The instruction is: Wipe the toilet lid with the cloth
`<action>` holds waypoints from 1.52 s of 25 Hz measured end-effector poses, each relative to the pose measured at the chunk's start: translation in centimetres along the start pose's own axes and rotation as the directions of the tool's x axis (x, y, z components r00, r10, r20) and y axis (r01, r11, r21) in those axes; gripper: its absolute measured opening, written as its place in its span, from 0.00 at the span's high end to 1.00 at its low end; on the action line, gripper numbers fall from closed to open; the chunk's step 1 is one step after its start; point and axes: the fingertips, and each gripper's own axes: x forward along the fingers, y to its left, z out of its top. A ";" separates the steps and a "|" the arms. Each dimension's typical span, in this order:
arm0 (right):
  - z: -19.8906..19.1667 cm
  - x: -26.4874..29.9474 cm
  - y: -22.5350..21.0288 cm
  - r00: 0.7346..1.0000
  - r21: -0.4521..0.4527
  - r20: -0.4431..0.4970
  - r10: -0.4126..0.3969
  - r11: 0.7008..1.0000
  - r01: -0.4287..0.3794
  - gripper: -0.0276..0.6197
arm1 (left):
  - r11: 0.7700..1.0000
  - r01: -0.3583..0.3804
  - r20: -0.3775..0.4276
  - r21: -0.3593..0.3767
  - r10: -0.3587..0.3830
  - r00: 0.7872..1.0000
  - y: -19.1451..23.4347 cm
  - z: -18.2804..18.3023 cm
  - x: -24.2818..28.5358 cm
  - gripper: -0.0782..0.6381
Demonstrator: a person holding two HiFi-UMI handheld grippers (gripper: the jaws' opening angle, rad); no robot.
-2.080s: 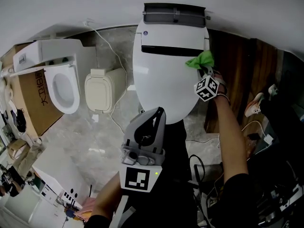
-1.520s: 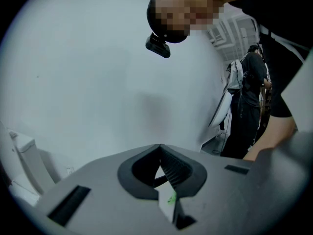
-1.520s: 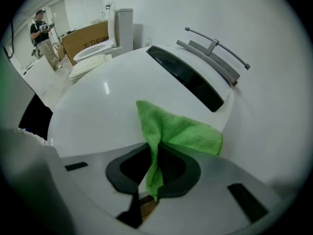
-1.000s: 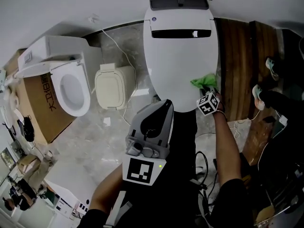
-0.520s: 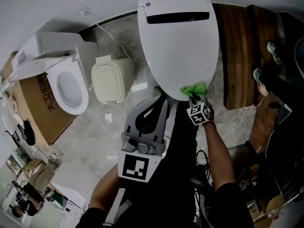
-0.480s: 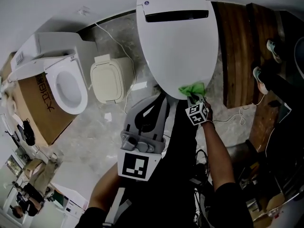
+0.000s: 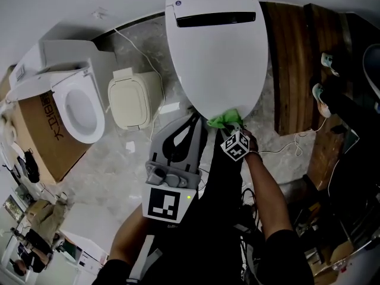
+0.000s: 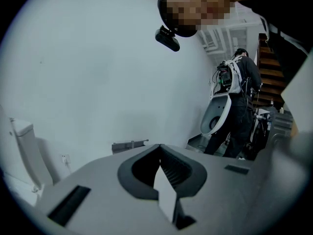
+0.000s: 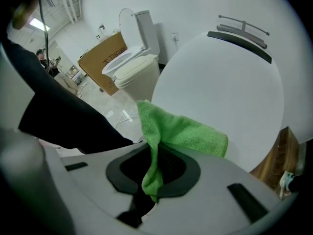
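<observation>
Right gripper: you are clenching the right gripper [image 7: 229,127] [image 9: 154,174] on the green cloth [image 7: 224,120] [image 9: 182,131]; its jaws are pinching one hanging fold while the rest is draping over the jaw tips.
Cloth position: it is touching the near rim of the toilet lid [image 7: 217,58] [image 9: 225,82], slightly right of the lid's middle.
Toilet lid: it is lying shut, white and bare, with its dark hinge strip at the far end.
Left gripper: you are holding the left gripper [image 7: 191,124] [image 8: 159,166] just left of the right one, near the lid's near edge; its jaws are pressing together with nothing between them, and they are pointing at a plain white wall.
Left of the lid: a beige lidded unit [image 7: 133,97] is standing on the marble floor, with a second toilet [image 7: 74,105] and a cardboard box [image 7: 35,138] farther left.
Right of the lid: dark wooden boards [image 7: 292,58] are running from near to far.
</observation>
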 end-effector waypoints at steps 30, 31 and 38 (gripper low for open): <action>24.0 -13.6 -36.5 0.854 0.014 0.368 -0.367 0.921 0.390 0.89 | 0.961 -0.261 0.002 -0.094 0.263 0.965 2.3 3.6 8.2 0.88; 23.8 -12.6 -36.4 0.866 -0.006 0.352 -0.355 0.925 0.381 0.89 | 0.957 -0.272 0.002 -0.099 0.274 0.962 2.4 3.7 8.3 0.88; 23.0 -8.3 -35.4 0.910 -0.125 0.277 -0.308 0.928 0.352 0.89 | 0.943 -0.315 -0.007 -0.107 0.316 0.949 3.6 3.5 8.5 0.88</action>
